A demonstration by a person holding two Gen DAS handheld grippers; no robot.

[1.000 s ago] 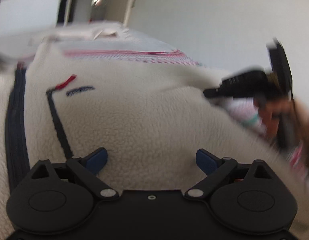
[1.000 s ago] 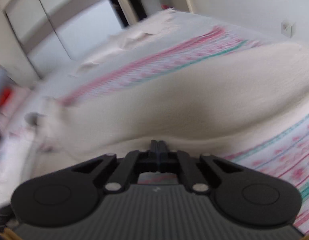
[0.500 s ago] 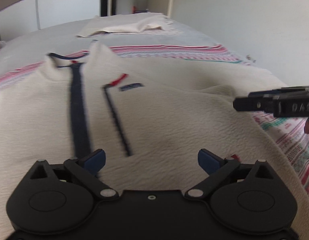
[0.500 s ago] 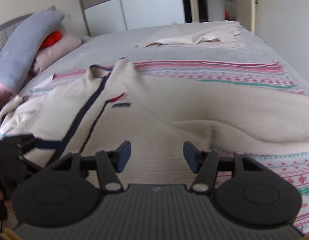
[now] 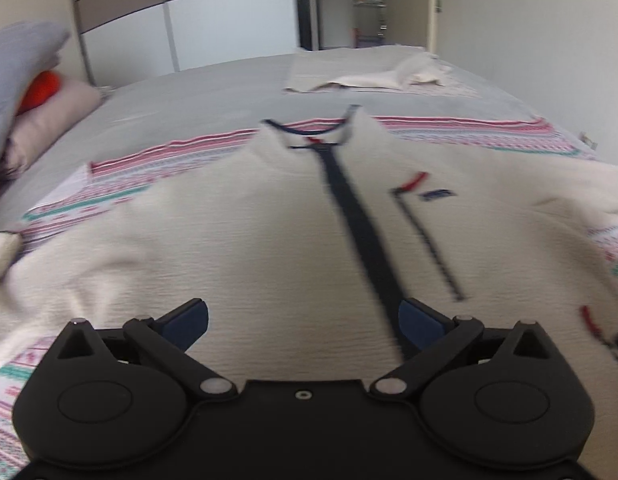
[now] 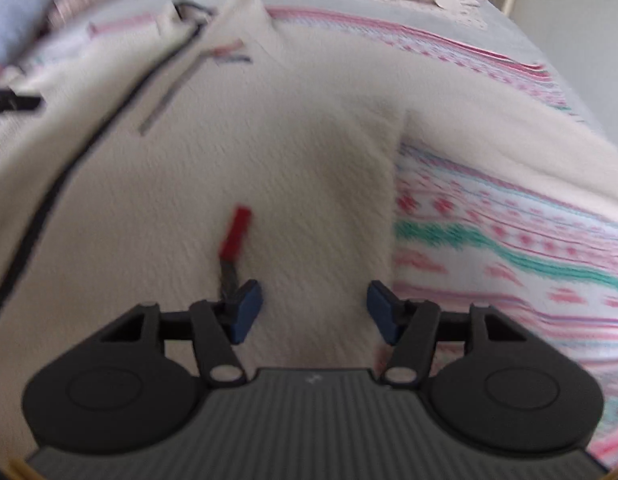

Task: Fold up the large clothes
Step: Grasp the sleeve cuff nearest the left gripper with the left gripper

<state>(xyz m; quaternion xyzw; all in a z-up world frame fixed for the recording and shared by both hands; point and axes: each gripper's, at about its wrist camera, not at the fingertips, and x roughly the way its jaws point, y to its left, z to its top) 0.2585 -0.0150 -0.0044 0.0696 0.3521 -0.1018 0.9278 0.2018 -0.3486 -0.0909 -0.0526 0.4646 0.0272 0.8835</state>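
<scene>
- A home bedroom.
- A wide bed under a grey cover, pillows stacked at its head.
- A sliding-door wardrobe lines the wall; a door stands ajar.

text: none legible | fleece jacket chest label: dark patch, too blurred to read

Jacket: lay spread on the blanket, in the bed's near part.
Pillows: at the bed's left edge.
Cloth: near the far edge.
</scene>
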